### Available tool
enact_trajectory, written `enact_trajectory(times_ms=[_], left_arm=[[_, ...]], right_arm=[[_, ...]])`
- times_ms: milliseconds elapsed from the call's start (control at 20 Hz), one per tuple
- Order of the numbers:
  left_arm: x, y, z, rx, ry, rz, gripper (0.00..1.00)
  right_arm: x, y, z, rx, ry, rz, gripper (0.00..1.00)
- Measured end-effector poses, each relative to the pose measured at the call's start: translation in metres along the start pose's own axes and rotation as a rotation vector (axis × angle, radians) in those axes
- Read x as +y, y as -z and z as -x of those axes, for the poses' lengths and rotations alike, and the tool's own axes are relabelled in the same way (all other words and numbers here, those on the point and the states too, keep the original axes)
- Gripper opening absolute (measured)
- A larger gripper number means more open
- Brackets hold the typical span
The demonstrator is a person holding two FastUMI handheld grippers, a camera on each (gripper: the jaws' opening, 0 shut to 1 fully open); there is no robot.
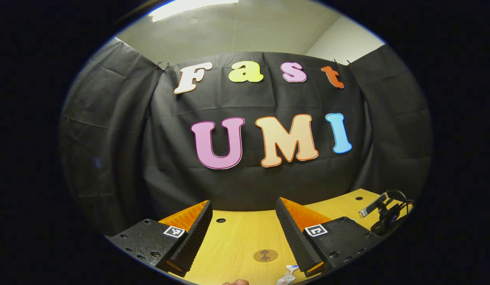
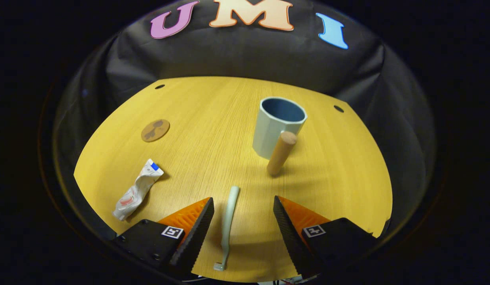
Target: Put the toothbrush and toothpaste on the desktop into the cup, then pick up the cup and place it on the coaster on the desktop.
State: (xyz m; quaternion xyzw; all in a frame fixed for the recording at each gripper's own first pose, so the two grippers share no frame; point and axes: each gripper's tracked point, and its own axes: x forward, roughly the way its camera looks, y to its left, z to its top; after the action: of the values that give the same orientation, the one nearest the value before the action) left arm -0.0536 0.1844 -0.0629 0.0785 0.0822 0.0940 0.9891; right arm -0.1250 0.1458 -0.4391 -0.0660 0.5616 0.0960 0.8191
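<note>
Toothbrush (image 2: pixel 228 221) lies flat on the desktop (image 2: pixel 213 130) between the right gripper (image 2: pixel 243 209) fingers, which are spread and not touching it; long axis runs along them. Left gripper (image 1: pixel 243 221) also spread, empty.

left level, right downward, shared coaster (image 1: pixel 265 255)

Small camera on a clamp with black looped cable (image 1: pixel 387 213) at the wooden desktop's (image 1: pixel 233 241) far right edge

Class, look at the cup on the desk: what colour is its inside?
Dark blue inside the cup, against a pale outer wall; the right gripper view shows it best.
</note>
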Motion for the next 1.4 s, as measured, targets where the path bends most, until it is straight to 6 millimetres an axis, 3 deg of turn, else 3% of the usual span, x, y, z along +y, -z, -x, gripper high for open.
enact_trajectory(times_ms=[200,300,400,500,650,700,800,900,950,1000,1400], left_arm=[[0.005,0.01,-0.001,0.02,0.002,0.004,0.93],[0.006,0.014,-0.002,0.029,0.003,0.006,0.94],[0.006,0.018,-0.002,0.038,0.005,0.007,0.93],[0.006,0.02,-0.002,0.044,0.008,0.009,0.94],[0.007,0.023,-0.002,0.052,0.008,0.021,0.93],[0.007,0.026,-0.001,0.056,0.008,0.027,0.94],[0.003,0.031,-0.003,0.068,0.013,0.032,0.94],[-0.003,0.036,-0.002,0.08,0.028,0.035,0.94],[-0.007,0.041,-0.003,0.088,0.04,0.037,0.94],[-0.013,0.047,-0.003,0.099,0.056,0.036,0.94],[-0.067,0.12,-0.001,0.252,0.223,-0.006,0.94]], right_arm=[[0.007,0.016,-0.011,0.083,-0.009,0.004,0.95],[0.012,0.019,-0.017,0.105,-0.024,-0.008,0.88],[0.021,0.023,-0.017,0.145,-0.073,-0.037,0.91],[0.02,0.023,-0.021,0.151,-0.081,-0.024,0.7],[0.023,0.024,-0.02,0.184,-0.095,-0.029,0.72],[0.025,0.025,-0.021,0.184,-0.103,-0.036,0.49],[0.026,0.026,-0.021,0.181,-0.12,-0.053,0.21],[0.025,0.026,-0.017,0.189,-0.158,-0.042,0.12],[0.027,0.027,-0.016,0.196,-0.165,-0.072,0.15],[0.027,0.027,-0.018,0.195,-0.177,-0.081,0.05],[0.026,0.026,-0.018,0.189,-0.168,-0.065,0.05]])
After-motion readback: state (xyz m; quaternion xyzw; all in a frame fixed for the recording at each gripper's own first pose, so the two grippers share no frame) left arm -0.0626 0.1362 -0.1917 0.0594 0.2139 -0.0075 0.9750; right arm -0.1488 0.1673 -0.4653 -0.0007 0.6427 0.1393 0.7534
